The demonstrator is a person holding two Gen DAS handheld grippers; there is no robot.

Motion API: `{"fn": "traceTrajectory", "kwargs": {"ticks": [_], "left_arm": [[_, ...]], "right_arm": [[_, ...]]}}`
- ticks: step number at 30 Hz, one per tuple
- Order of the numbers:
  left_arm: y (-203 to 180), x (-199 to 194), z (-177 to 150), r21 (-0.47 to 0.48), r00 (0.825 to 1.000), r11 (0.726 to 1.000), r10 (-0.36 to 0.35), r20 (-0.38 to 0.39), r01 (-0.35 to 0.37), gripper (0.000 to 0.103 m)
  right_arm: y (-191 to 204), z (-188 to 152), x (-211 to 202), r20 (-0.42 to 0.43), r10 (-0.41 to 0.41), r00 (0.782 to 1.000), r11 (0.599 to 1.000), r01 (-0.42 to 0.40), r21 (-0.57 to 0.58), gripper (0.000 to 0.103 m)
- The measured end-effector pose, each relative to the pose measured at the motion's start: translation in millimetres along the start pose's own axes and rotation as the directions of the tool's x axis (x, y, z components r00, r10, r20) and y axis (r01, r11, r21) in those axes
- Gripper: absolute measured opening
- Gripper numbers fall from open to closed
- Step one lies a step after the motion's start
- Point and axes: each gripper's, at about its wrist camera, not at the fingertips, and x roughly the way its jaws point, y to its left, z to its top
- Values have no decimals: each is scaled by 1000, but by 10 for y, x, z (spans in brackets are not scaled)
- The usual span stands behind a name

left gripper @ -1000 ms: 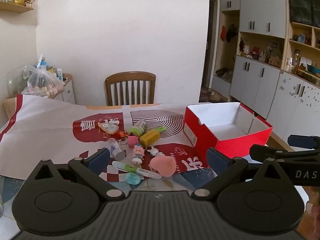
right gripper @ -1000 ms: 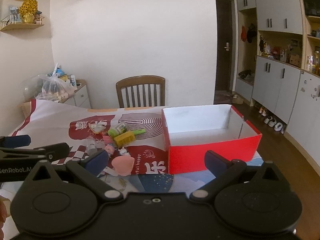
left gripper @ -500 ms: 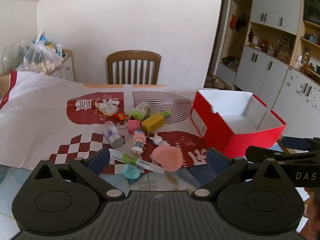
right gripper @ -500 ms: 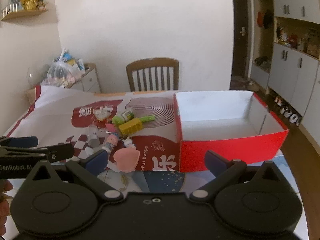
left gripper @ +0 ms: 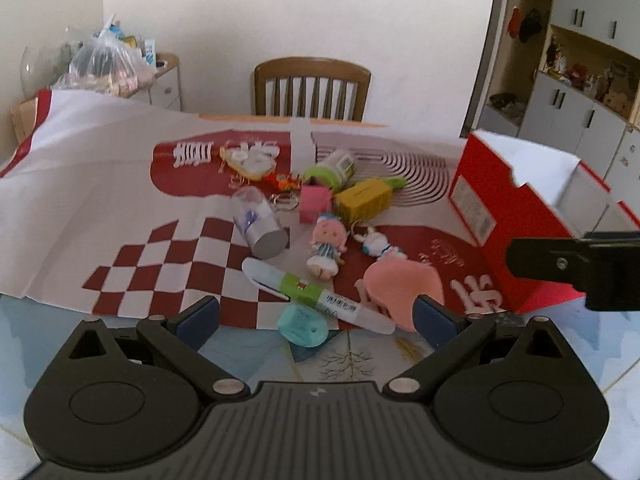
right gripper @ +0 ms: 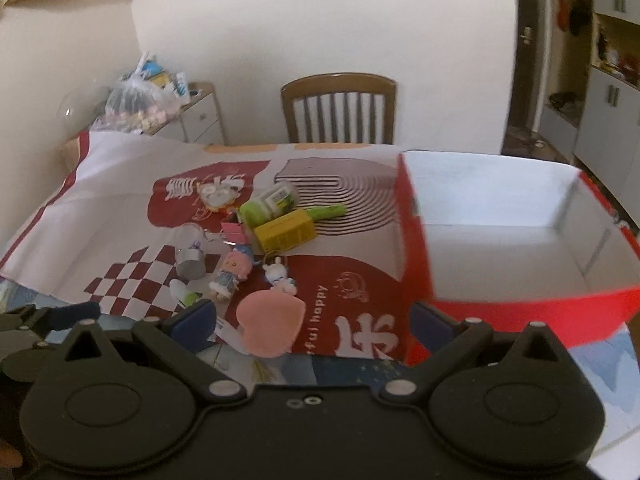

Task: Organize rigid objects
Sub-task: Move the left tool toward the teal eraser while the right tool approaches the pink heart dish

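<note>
A: Tools?
B: Left tool (left gripper: 316, 316) has its fingers spread wide, nothing between them, hovering over the near edge of the worktop (left gripper: 48, 344). Right tool (right gripper: 312, 322) is the same, spread wide and holding nothing, low over the near edge.

A: Where's the stuff?
B: Clustered mid-cloth (left gripper: 100, 168). Marker (left gripper: 316, 296) lies at an angle right at the cloth's near edge, teal lump (left gripper: 304, 326) touching it, partly off the cloth. Pink pad (left gripper: 404, 292) is just beside the marker's right end, near the left tool's right finger. Behind them are the doll (left gripper: 326, 246), the bunny charm (left gripper: 376, 244) and the jar (left gripper: 260, 228) on its side. Further back sit the pink cube (left gripper: 314, 202), yellow box (left gripper: 364, 204) and green bottle (left gripper: 330, 170), packed close.

A: Box?
B: Red box (right gripper: 500, 240) is open, white inside, on the right, with its near corner at the worktop edge.

A: Free room?
B: Bare cloth to the left of the jar, and a strip between the pad and the box wall. Chair (right gripper: 340, 108) is at the far edge.
</note>
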Motion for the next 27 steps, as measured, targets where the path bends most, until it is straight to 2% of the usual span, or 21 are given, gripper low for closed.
{"fn": "traceTrajectory", "kwargs": {"ticks": [7,10,12,14,17,23,27], "left_arm": [[20,369,-102,13,999,1000,27,-47,-26,102],[15,476,-133,15,998,999,32,-56,-31,102],[14,517,-152,18,998,999,33,-54,-32,102],[10,539,-173,31,998,999,37,-52,-35,98],[9,574,-186,45,998,998,41,-57,-38,93],[11,592,-172,76,998,996,41,-51,-37,84],[4,623,-142,96,998,995,42,-51,-37,71]], "right_arm": [[3,48,525,-103,31,994,998,-37,-52,100],[57,34,681,-130,5,991,996,-16,-85,102],[101,34,752,-151,22,988,994,-38,-103,97],[125,39,820,-187,60,981,993,-77,-86,97],[202,29,903,-195,41,980,989,-67,-131,94],[184,14,1069,-241,44,969,989,-76,-127,83],[202,-1,1132,-247,38,968,987,-75,-141,79]]}}
